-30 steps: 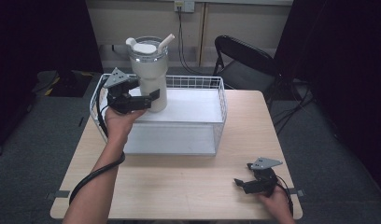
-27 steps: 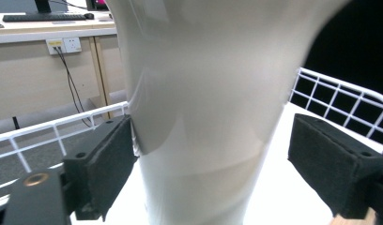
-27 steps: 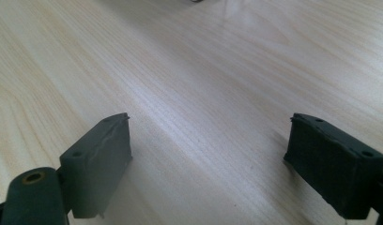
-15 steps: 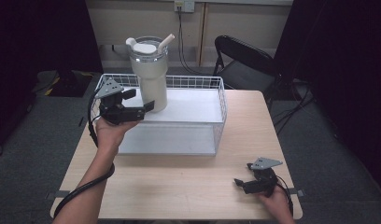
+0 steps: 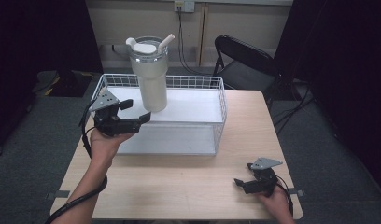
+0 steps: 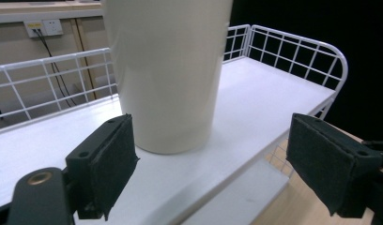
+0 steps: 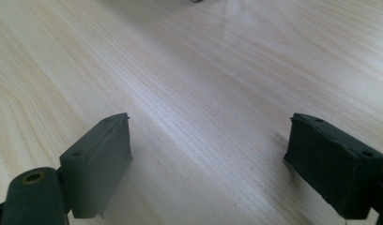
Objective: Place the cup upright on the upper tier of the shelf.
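A tall cream tumbler (image 5: pixel 150 74), smooth and tapering toward its base, is standing upright in the white wire basket (image 5: pixel 198 82) at the back of the pale wood-grain table (image 5: pixel 188 182); its clear lid is carrying a white straw. No writing is showing on it. The left gripper (image 5: pixel 135 114) is hovering over the basket's left end, jaws gaping wide, holding nothing, just short of the tumbler's base. The right gripper (image 5: pixel 239 184) is resting low over the table's near right corner, jaws spread wide and empty, its felt-like pads (image 7: pixel 101 161) flanking bare wood.
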